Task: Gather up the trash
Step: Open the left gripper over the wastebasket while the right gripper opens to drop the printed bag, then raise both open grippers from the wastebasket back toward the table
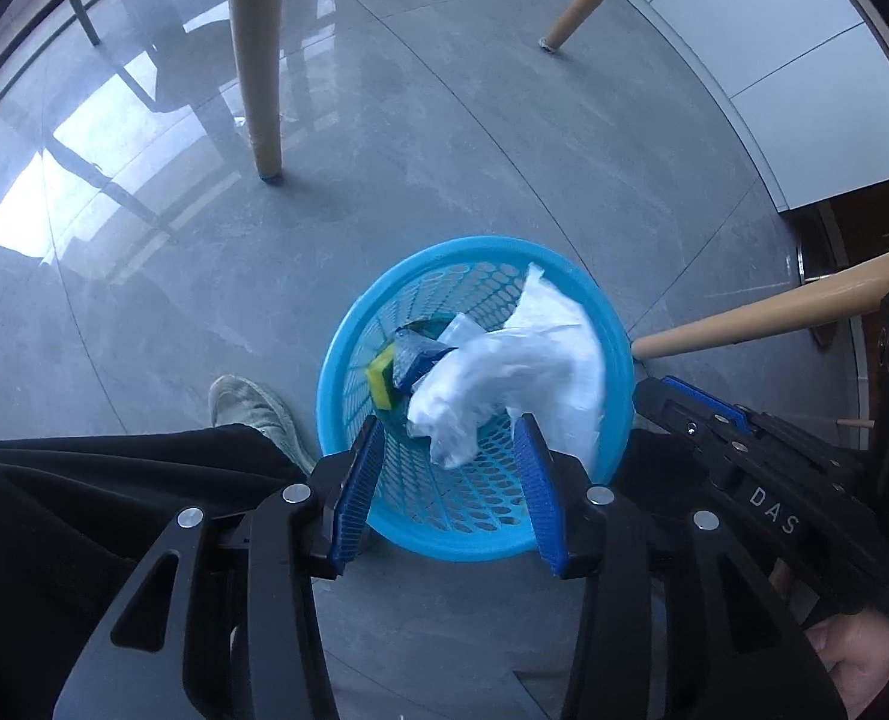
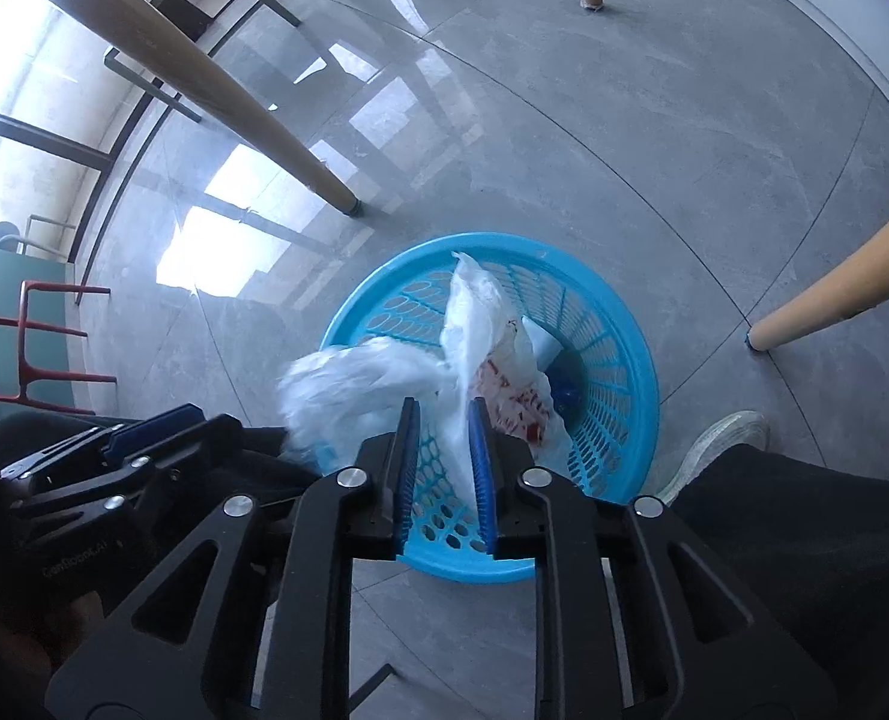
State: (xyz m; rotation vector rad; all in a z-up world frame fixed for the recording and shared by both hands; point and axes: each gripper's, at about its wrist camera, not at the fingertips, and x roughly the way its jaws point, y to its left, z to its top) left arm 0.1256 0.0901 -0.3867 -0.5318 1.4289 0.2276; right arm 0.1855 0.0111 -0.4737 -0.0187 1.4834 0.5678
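**Now both tongs hang over the blue basket**

Right, looking straight down on a grey tiled floor [image 1: 504,150], and a blue mesh basket [image 1: 348,372] sits in the middle of it, between wooden table legs [image 1: 255,60]. The left gripper [image 1: 453,483] hovers above the basket's near rim, jaws apart, nothing pinched between them. A crumpled white plastic bag [image 1: 504,372] spills over the basket's mouth just ahead of those blue pads, its lower edge close to the right-hand pad; whether it touches is hard to say. Deeper in the basket lies a yellow sponge [image 1: 381,381] beside a dark blue wrapper [image 1: 420,357].

Over to the right wrist view: the right gripper [image 2: 444,468] has its jaws slightly apart, and a strip of the white bag [image 2: 462,324] runs down between the pads. Whether the pads press on it, I cannot tell. Red print shows on part of the plastic. One puff of the bag bulges out over the basket's left rim [image 2: 348,324].

A pale shoe [image 1: 246,408] and a black trouser leg [image 1: 114,480] stand just beside the basket.
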